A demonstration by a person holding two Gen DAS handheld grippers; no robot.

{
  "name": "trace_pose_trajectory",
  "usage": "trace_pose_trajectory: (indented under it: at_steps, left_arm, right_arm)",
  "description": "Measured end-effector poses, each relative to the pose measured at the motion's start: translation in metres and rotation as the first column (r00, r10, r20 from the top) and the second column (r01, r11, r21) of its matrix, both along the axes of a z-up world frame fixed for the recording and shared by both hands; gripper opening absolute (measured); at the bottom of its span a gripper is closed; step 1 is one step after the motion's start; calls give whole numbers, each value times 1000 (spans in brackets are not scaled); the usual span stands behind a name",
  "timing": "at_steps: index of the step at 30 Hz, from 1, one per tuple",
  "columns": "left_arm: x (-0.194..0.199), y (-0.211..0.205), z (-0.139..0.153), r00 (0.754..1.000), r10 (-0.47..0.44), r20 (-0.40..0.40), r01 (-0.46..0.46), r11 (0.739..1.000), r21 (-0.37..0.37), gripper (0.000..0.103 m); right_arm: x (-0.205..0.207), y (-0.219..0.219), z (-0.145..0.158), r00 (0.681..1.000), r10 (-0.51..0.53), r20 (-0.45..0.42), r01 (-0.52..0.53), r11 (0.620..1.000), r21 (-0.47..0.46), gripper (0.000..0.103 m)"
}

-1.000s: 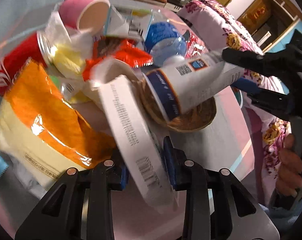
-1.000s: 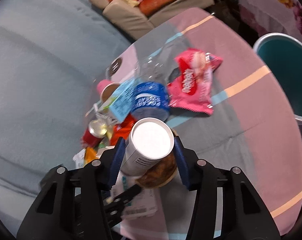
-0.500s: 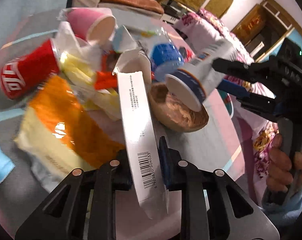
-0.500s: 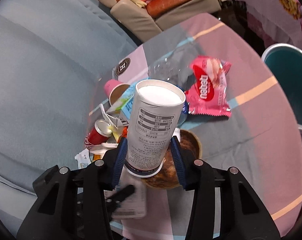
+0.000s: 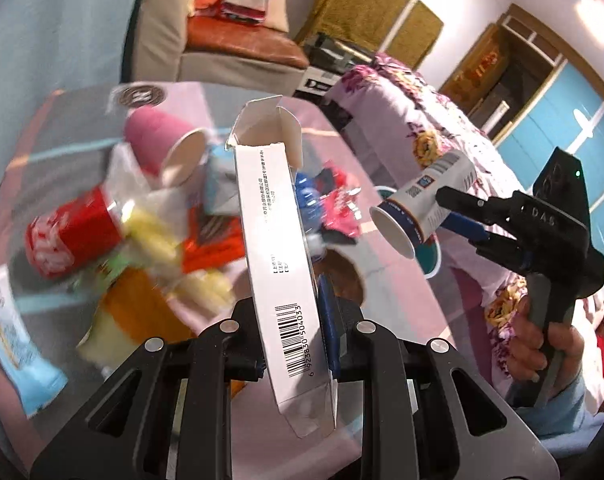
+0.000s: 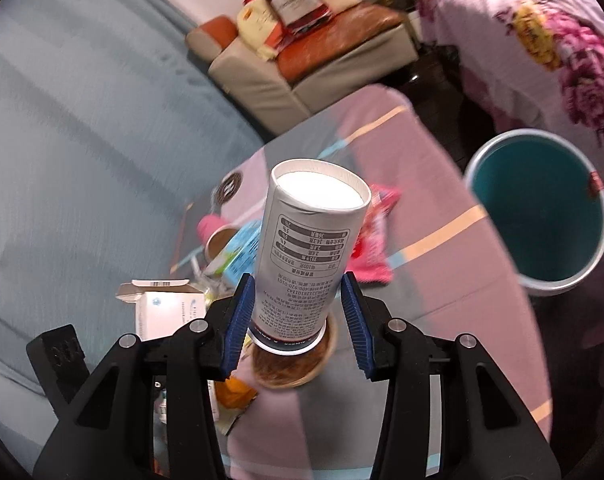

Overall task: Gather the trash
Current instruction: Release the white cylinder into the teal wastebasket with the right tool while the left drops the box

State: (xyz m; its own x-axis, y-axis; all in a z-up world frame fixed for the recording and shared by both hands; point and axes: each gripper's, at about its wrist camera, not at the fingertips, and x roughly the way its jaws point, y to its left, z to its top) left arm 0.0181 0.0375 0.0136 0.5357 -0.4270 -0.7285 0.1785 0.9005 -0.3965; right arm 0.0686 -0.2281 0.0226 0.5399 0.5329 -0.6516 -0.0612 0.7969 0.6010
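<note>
My left gripper (image 5: 292, 336) is shut on a long white carton (image 5: 276, 252) with a barcode, held up above the table. My right gripper (image 6: 298, 316) is shut on a white paper cup (image 6: 306, 248) with printed text, lifted clear of the trash pile; it also shows in the left wrist view (image 5: 426, 208). On the pink tablecloth lie a red can (image 5: 68, 240), a pink cup (image 5: 162, 146), a pink snack packet (image 6: 372, 256) and a brown bowl (image 6: 292, 368). A teal bin (image 6: 542, 208) stands on the floor at the right.
A beige and orange sofa seat (image 6: 322, 52) with bags on it stands beyond the table. A flowered bedspread (image 6: 542, 40) is at the right. A grey-blue sofa back (image 6: 82, 120) fills the left.
Both grippers have lifted their loads up off the pile. The right gripper has carried the paper cup away from the bowl toward the right; the carton now stands steeper in the left gripper.
</note>
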Motion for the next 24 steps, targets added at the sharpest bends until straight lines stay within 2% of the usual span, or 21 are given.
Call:
trace_pose_trajectory:
  at_steps: [7, 13, 18, 24]
  left_arm:
    - [45, -69, 11, 993, -121, 6, 120, 992, 50, 23]
    - [87, -155, 8, 967, -256, -15, 256, 964, 72, 23]
    - [127, -226, -13, 941, -332, -66, 337, 937, 96, 23]
    - [155, -283, -41, 916, -381, -126, 396, 910, 122, 23]
  right_arm:
    - [5, -75, 4, 988, -152, 34, 153, 988, -20, 43]
    - [6, -146, -9, 960, -280, 27, 281, 959, -46, 43]
    - [10, -190, -26, 939, -344, 14, 344, 934, -100, 43]
    - [24, -225, -52, 924, -380, -37, 374, 921, -113, 43]
